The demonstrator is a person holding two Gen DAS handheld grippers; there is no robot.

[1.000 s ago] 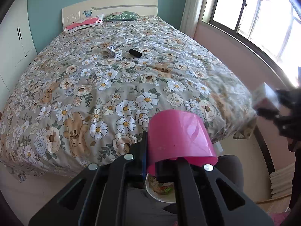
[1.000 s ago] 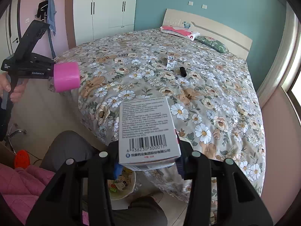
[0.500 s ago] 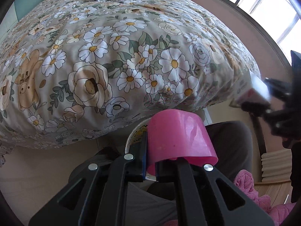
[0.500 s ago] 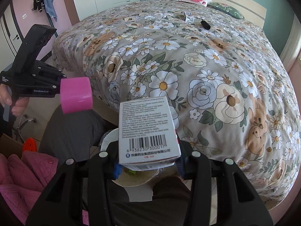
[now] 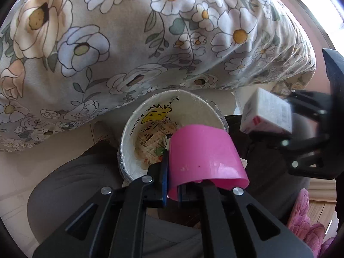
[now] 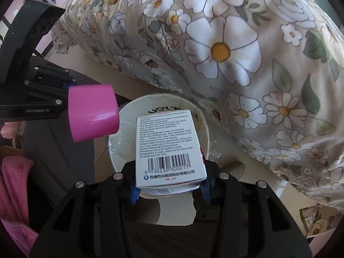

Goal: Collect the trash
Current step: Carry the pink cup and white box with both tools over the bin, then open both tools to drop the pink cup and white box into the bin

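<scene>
My left gripper [image 5: 185, 185] is shut on a pink plastic cup [image 5: 204, 157] and holds it just above the near rim of a white paper trash bucket [image 5: 129, 133]. The bucket holds wrappers. My right gripper [image 6: 169, 185] is shut on a white medicine box [image 6: 167, 146] with a barcode and holds it over the same bucket [image 6: 204, 129]. In the left wrist view the box [image 5: 266, 114] hangs to the bucket's right. In the right wrist view the pink cup [image 6: 92, 111] is at the bucket's left rim.
The bed's flowered cover [image 5: 129, 32] hangs close behind the bucket. The person's grey-trousered legs [image 5: 71, 185] flank the bucket on the floor. Pink quilted fabric [image 6: 13, 193] lies at the left.
Both grippers have dropped from bed height and closed in on the bucket. The cup and the box stay held and now hang over the bucket's mouth.
</scene>
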